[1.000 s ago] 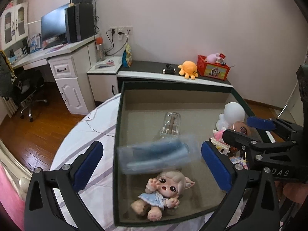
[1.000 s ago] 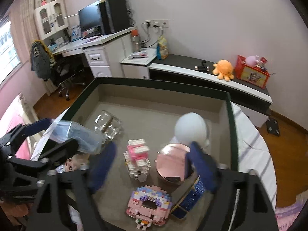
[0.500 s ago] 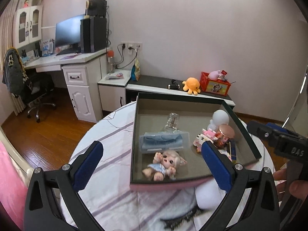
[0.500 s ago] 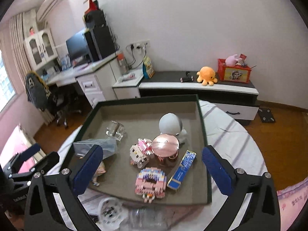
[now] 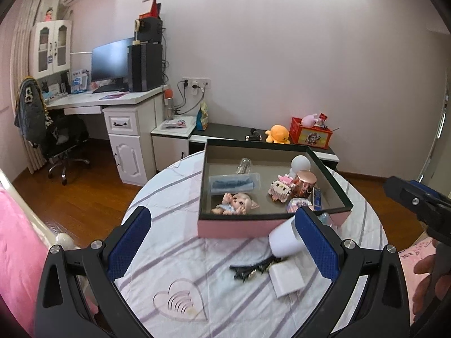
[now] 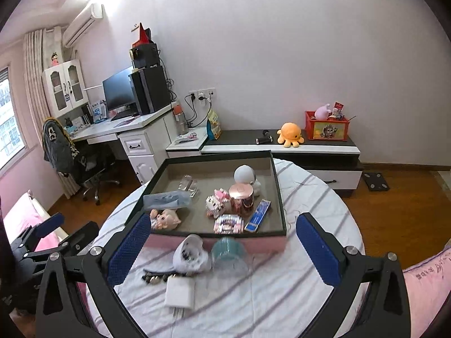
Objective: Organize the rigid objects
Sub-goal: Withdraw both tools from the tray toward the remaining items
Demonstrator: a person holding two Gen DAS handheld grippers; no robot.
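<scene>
A round tabletop (image 6: 296,295) under a striped white cloth carries a shallow pink-sided box (image 6: 217,240) with a dark rim. Inside the box lie a small doll (image 6: 165,218), a clear blue case (image 6: 166,200), a block-built pink figure (image 6: 217,201), a copper-coloured jar (image 6: 241,198), a white round-headed figure (image 6: 245,176), a glass bottle (image 6: 188,186) and a blue slim packet (image 6: 258,215). Just in front of the box, on the cloth, rest a white cup (image 6: 190,253) on its side, a teal-capped clear container (image 6: 228,253), a dark hair clip (image 6: 155,276) and a white charger (image 6: 180,293). The left hand-held gripper (image 5: 222,245) and the right hand-held gripper (image 6: 222,249) each hover above the cloth, blue pads spread wide with nothing gripped between them.
</scene>
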